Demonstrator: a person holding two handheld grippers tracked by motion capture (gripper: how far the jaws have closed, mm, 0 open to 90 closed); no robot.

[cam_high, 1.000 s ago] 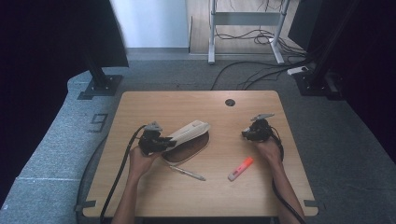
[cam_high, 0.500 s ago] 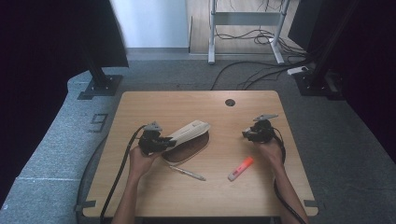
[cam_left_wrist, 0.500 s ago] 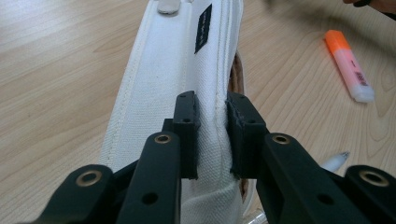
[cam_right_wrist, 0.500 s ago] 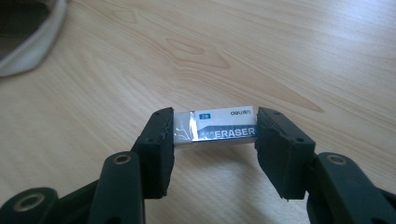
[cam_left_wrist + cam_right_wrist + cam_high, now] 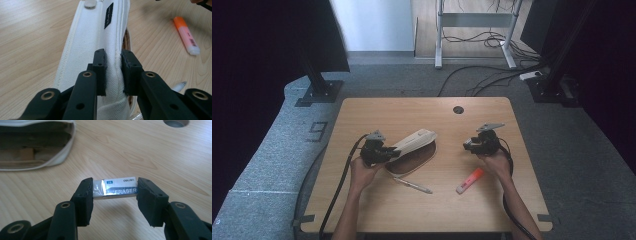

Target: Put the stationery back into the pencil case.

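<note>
My left gripper point(image 5: 113, 72) pinches the white pencil case point(image 5: 96, 37) flap, left of centre; my right gripper point(image 5: 115, 192) clamps the eraser point(image 5: 115, 188) (lengthwise) above the table point(image 5: 472, 210), right of the case.

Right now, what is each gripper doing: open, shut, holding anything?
Left gripper: shut on the white pencil case, pinching its flap.
Right gripper: shut on the eraser, held at its two ends.
</note>
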